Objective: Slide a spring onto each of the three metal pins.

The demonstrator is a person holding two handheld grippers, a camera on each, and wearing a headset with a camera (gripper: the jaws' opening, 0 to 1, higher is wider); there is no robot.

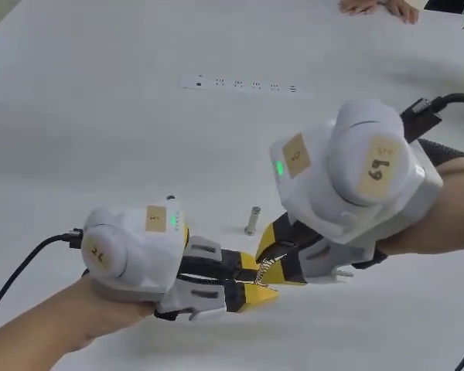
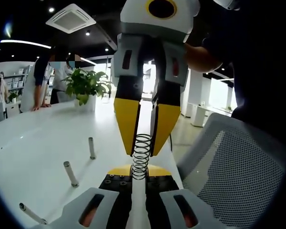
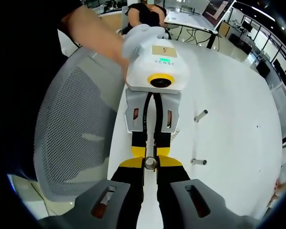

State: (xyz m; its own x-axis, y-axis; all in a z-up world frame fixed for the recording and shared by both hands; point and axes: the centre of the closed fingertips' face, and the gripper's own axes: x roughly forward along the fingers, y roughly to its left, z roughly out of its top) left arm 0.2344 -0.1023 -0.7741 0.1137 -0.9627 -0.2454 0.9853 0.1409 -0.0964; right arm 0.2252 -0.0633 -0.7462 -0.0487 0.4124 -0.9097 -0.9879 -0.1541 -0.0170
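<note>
The spring (image 2: 141, 155) hangs in the air between the two tools, which meet nose to nose. Its long axis runs along both pairs of jaws, so it looks roughly level with the worktop (image 1: 100, 116) rather than upright. In the right gripper view it is seen end-on, as a small ring between the yellow tips.

The right tool (image 2: 143, 149) has its jaws drawn narrow and nips the far end of the coil. The left tool (image 2: 138, 171) is just as narrow, and the near end sits between its tips, so it appears to grip too.

None of the pins carries a spring. Three pins (image 2: 70, 173) stand on the worktop off to the left of the left tool's jaws. They are apart from each other, and the one closest to that tool is at the lower edge of its view. In the head view, one upright pin (image 1: 252, 220) stands just beyond the point where the tips meet, below the right tool's body.

The coming move likely turns on one thing. The spring lies crosswise to the pins' upright axis, so it must be tipped vertical and its open end brought over a pin top. Both tools are near that pin.
</note>
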